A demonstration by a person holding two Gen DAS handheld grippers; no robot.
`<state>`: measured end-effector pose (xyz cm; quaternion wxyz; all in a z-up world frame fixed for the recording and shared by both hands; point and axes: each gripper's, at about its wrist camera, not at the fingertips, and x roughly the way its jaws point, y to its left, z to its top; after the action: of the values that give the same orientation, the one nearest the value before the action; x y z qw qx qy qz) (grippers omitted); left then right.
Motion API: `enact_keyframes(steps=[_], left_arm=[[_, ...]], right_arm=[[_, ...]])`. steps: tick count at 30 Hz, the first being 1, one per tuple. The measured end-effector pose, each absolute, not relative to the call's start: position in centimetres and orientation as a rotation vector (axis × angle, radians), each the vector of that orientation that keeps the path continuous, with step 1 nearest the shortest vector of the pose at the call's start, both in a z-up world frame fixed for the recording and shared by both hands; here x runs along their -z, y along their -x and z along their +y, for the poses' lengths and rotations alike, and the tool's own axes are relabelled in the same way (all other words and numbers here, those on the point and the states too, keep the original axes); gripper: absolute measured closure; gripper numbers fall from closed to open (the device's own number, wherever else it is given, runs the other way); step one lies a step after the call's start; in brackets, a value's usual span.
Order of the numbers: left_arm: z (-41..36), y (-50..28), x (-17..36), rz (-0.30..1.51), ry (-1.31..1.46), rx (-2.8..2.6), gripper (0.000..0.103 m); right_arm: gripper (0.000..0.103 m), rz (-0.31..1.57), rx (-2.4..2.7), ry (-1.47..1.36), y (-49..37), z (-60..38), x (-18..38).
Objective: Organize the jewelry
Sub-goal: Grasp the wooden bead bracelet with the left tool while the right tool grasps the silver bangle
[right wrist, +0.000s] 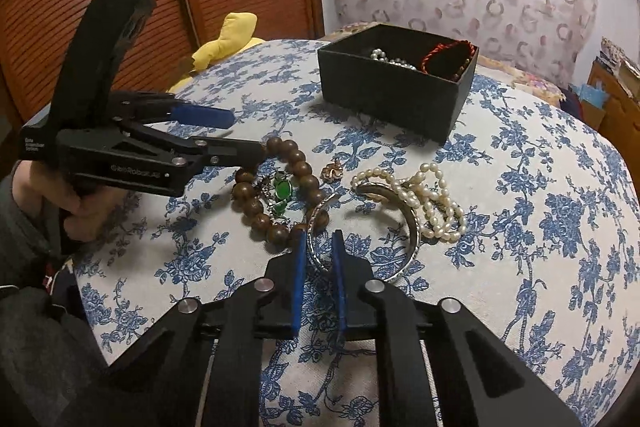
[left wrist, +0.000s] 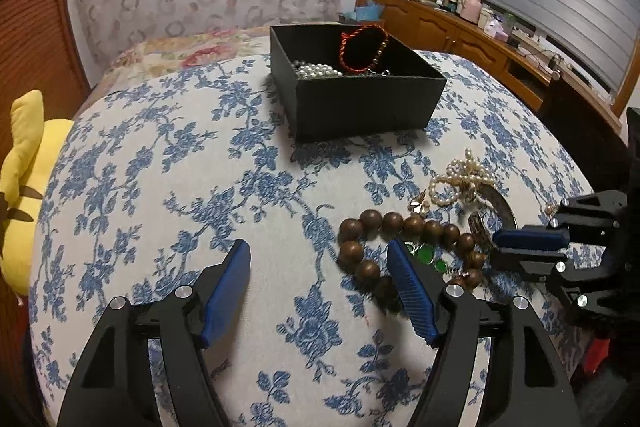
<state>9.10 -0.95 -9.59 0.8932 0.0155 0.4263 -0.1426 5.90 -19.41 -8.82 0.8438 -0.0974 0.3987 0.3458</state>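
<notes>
At the bottom centre of the right wrist view, our right gripper [right wrist: 319, 247] has its blue pads drawn close together around the near rim of the metal bangle [right wrist: 400, 251]. The band sits between them and seems pinched, though we cannot see the contact itself clearly. We judge this to be the grasp step. To do it well, we want the pads square across the band rather than at its edge, so it will not swivel out. We should lift straight up before moving off, since the far arc of the bangle lies under the pearl strand [right wrist: 430, 201], which could drag along with it.

Just left of the bangle lies the wooden bead bracelet [right wrist: 276, 187], with a green-stone piece [right wrist: 283, 190] inside its loop and a small gold charm [right wrist: 331, 172] beside it. At the left of that view, our left gripper [left wrist: 320, 267] hangs over the bracelet with its jaws wide apart and nothing in them. It should stay clear of the lift.

All of this rests on the blue-flowered cloth [right wrist: 520, 267]. Farther off, in the upper middle of both views, stands the black box [left wrist: 360, 99]. It already holds white pearls [left wrist: 318, 70] and a red cord bracelet [left wrist: 362, 51], and we take it to be where the bangle goes.
</notes>
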Motion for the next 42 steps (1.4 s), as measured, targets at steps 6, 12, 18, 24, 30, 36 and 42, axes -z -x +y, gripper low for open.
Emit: enact_keyframes(steps=[6,12,18,24,30,36,42], left_arm=[[-1.1,-10.1,10.0,0.895,-0.012,0.301,0.060],[-2.2,-10.1,9.9,0.889,-0.064,0.312,0.071],[-2.9,-9.6,10.0,0.876,-0.108,0.328,0.087],[-2.3,-8.9,9.7,0.870,-0.128,0.309,0.090],[-2.3,-9.2,9.7,0.870,-0.126,0.304,0.086],[-2.6,-9.7,10.0,0.869,-0.112,0.328,0.090],[-2.6,-9.0,8.9,0.832,-0.107,0.329,0.091]], right_arm=[[0.093,0.854,-0.730,0.208,-6.0,-19.4,9.1],[0.093,0.851,-0.720,0.226,-6.0,-19.1,9.1],[0.093,0.854,-0.716,0.229,-5.9,-19.1,9.2],[0.093,0.861,-0.712,0.233,-6.1,-19.0,9.3],[0.093,0.862,-0.711,0.235,-6.1,-18.9,9.3],[0.093,0.864,-0.708,0.256,-6.3,-18.8,9.6],[0.097,0.837,-0.719,0.246,-6.1,-19.1,9.1]])
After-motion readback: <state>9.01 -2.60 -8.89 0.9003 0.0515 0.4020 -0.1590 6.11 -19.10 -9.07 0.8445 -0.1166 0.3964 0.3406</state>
